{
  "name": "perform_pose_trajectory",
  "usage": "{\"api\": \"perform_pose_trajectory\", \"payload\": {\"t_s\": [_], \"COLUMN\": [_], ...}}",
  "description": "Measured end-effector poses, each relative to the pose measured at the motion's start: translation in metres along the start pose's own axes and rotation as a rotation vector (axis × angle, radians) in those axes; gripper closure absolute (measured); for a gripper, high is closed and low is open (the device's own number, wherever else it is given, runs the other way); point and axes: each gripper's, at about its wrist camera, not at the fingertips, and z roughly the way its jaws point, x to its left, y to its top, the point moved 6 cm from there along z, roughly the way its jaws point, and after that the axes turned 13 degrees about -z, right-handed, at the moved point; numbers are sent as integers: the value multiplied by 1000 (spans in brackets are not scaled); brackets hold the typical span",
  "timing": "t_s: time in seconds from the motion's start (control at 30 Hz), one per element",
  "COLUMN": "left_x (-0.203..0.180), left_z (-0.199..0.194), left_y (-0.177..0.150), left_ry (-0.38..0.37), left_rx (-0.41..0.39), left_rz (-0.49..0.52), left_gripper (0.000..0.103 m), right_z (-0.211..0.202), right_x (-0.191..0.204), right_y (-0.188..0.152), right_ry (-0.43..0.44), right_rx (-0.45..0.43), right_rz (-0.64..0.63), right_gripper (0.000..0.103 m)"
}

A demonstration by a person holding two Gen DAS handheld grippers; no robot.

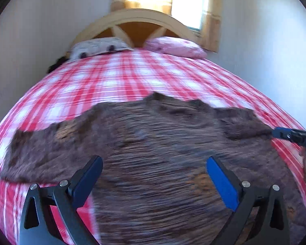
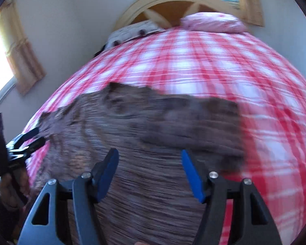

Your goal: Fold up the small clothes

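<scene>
A brown striped garment (image 1: 153,143) lies spread on the bed, sleeves out to both sides; it also shows in the right wrist view (image 2: 149,134). My left gripper (image 1: 155,163) is open above the garment's lower middle, jaws wide apart and empty. My right gripper (image 2: 150,157) is open too, above the garment's lower part, empty. In the left wrist view the right gripper (image 1: 291,135) shows at the right edge by the sleeve end. In the right wrist view the left gripper (image 2: 33,136) shows at the left edge by the other sleeve. Both views are motion-blurred.
The bed has a red and white plaid cover (image 1: 122,75). Two pillows (image 1: 173,46) lie at the wooden headboard (image 1: 136,20). A window with curtains (image 1: 185,0) is behind it. White walls stand on both sides.
</scene>
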Motion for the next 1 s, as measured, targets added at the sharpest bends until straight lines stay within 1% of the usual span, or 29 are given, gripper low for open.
{"api": "perform_pose_trajectory", "payload": {"t_s": [0.1,0.13,0.17,0.2,0.27,0.33,0.4,0.43,0.47,0.5,0.57,0.63,0.7,0.8,0.83,0.87,0.9,0.93,0.97,1.0], "left_x": [-38,-48,-63,-76,-93,-110,-120,-122,-124,-125,-124,-130,-143,-156,-159,-162,-165,-167,-168,-167], "left_z": [11,14,20,27,41,61,83,93,102,116,130,144,158,174,178,182,187,191,193,195], "left_y": [11,13,16,19,23,25,26,26,27,30,35,40,38,34,33,32,29,26,23,22], "left_ry": [-67,-84,-100,-95,-81,-88,-92,-87,-87,-102,-122,-165,-218,-218,-221,-219,-213,-209,-199,-185], "left_rx": [51,60,67,72,85,120,173,194,219,257,274,306,347,363,367,375,392,411,418,413], "left_rz": [33,43,65,87,108,121,102,102,94,67,25,-9,-23,-15,-10,-6,2,12,20,25], "left_gripper": [1,1,1,1,1,1,1,1,1,1,1,1,1,3,6,20,31,52,65,68], "right_z": [-11,-11,-10,-7,1,4,8,12,17,21,22,19,13,9,6,3,0,-1,-3,-3], "right_x": [-36,-43,-46,-50,-56,-60,-69,-73,-75,-78,-79,-79,-81,-87,-90,-93,-98,-101,-104,-105], "right_y": [-2,-3,-1,0,5,17,25,28,29,28,23,17,11,7,7,7,8,7,6,5], "right_ry": [-39,-58,-72,-101,-171,-180,-227,-212,-177,-139,-144,-153,-174,-132,-126,-119,-103,-91,-80,-75], "right_rx": [-68,-84,-84,-70,-41,-52,-38,-27,-17,-6,1,-25,-75,-136,-155,-175,-199,-213,-224,-228], "right_rz": [114,128,126,113,96,59,17,15,20,21,-4,-2,23,88,109,130,156,175,193,203], "right_gripper": [35,35,35,35,48,50,52,53,53,53,53,53,53,51,50,48,47,45,42,40]}}
